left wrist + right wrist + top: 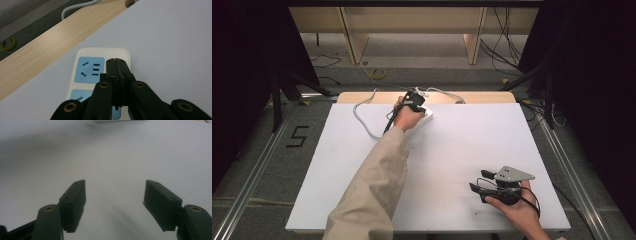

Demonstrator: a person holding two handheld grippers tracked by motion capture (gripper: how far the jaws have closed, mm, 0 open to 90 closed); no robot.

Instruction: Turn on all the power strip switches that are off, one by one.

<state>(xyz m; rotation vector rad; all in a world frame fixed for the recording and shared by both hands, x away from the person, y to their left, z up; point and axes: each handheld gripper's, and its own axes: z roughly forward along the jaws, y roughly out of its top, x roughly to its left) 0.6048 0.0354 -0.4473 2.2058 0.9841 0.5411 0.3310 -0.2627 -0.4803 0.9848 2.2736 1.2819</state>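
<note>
A white power strip point(426, 118) with blue socket faces point(90, 70) lies near the far edge of the white table point(472, 145). Its white cable point(362, 119) loops off to the left. My left gripper point(414, 96) hovers right over the strip. In the left gripper view its jaws point(117, 62) are pressed together with nothing between them, tips above the strip's right side. My right gripper point(478, 181) rests at the near right of the table, pointing left. In the right gripper view it stands open point(115, 188) over bare white surface.
A wooden tabletop edge point(50, 42) runs beyond the white board. A yellow ring point(378, 74) and loose cables lie on the floor behind. A taped "5" point(297, 136) marks the floor at left. Dark curtains flank both sides.
</note>
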